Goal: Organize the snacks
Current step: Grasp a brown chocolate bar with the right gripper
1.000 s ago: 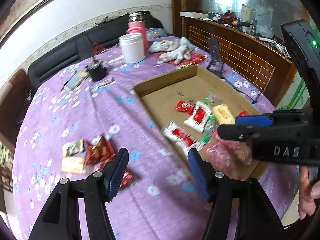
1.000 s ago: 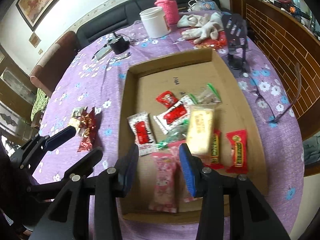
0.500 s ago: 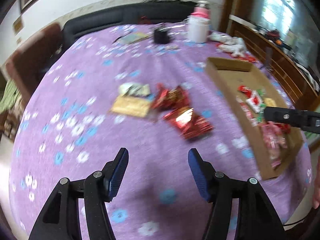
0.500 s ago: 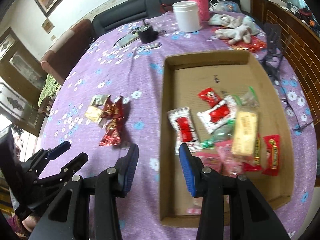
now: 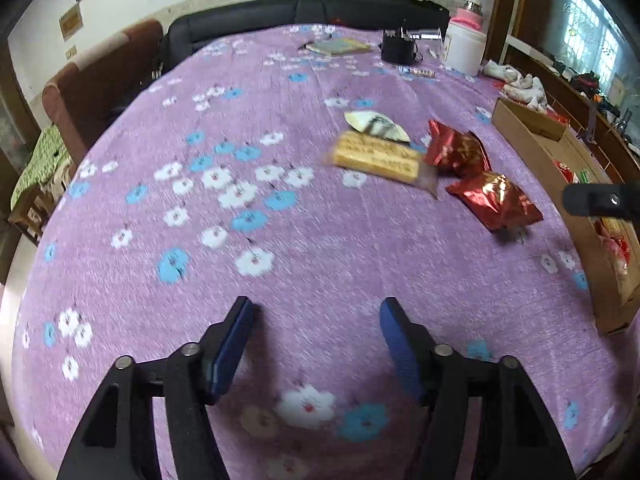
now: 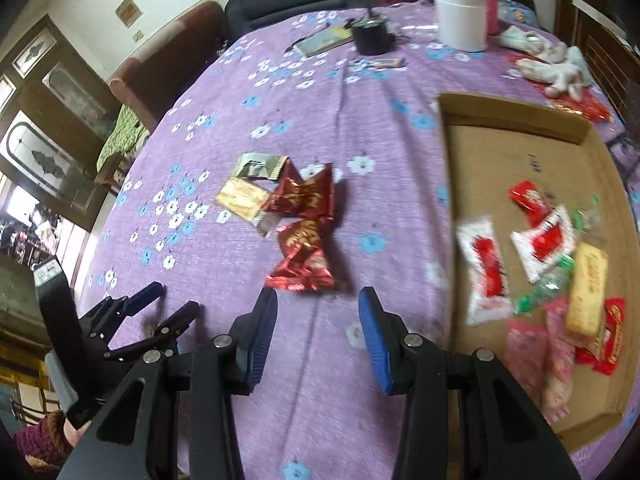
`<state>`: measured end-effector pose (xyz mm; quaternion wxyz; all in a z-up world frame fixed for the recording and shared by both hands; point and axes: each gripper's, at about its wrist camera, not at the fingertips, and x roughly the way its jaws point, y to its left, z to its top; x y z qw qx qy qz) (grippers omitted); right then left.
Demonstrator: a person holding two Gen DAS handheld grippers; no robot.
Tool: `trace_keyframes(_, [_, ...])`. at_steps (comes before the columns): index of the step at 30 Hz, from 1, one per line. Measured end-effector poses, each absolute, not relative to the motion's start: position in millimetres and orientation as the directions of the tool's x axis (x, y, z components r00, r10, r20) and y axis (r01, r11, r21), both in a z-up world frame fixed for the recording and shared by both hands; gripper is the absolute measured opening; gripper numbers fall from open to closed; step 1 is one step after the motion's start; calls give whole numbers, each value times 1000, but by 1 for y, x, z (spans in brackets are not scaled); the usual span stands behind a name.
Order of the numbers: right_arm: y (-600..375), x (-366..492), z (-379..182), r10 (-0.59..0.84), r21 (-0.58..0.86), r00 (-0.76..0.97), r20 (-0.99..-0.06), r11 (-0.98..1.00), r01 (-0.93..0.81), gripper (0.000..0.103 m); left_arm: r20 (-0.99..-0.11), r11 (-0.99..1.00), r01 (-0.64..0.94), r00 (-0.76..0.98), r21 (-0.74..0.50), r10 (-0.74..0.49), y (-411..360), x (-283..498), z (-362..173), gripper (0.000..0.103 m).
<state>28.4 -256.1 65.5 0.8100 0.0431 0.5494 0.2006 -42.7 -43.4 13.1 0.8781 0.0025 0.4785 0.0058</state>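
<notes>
**Loose snacks left of the box, both tools empty**

Two red foil packets [image 6: 304, 232], a yellow wafer bar [image 5: 380, 156] and a pale wrapper [image 5: 376, 124] lay clustered on the purple floral table [image 5: 280, 240], the bar's long axis running across the left wrist view. To their right stood the cardboard box [image 6: 516, 120], already holding snacks. Beyond were a white jar [image 6: 460, 16] and a black cup [image 6: 372, 36]. The left tool [image 5: 316, 340] was opening over bare cloth, gripping nothing; the right tool [image 6: 318, 328] stood partly open, empty, just short of the nearest red packet.
</notes>
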Motion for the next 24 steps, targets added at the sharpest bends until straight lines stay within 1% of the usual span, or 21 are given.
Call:
trace_keyframes(2, [-244, 40, 60, 369, 287, 291, -883, 913, -290, 41, -836, 1000, -6, 548, 3, 5, -38, -40, 11, 78])
trace_keyframes(5, [-229, 56, 54, 364, 279, 268, -892, 910, -307, 41, -834, 1000, 8, 552, -15, -17, -37, -38, 10, 86])
trace_keyframes(7, [-217, 67, 45, 330, 243, 263, -906, 917, -316, 42, -835, 1000, 25, 549, -10, -23, -39, -38, 9, 88])
trace_keyframes(11, [-209, 74, 26, 305, 237, 234, -923, 931, -277, 41, -832, 999, 34, 553, -32, -46, -38, -40, 10, 90])
trace_keyframes(12, [-207, 72, 23, 301, 234, 232, -925, 932, -275, 31, -832, 999, 37, 552, -37, -51, -38, -41, 10, 91])
trace_keyframes(14, [-202, 67, 21, 295, 219, 251, -922, 932, -289, 30, -835, 999, 44, 548, -30, -49, -39, -40, 10, 92])
trace_keyframes(16, [-201, 61, 21, 312, 235, 252, -916, 927, -292, 26, -835, 998, 55, 546, -34, -59, -40, -41, 11, 92])
trace_keyframes(20, [-208, 39, 27, 339, 265, 265, -903, 924, -277, 26, -826, 991, 117, 550, -69, -122, -37, -26, 23, 90])
trace_keyframes(24, [-227, 25, 31, 356, 296, 272, -894, 925, -237, 26, -820, 978, 154, 535, -140, -202, -30, 21, 36, 90])
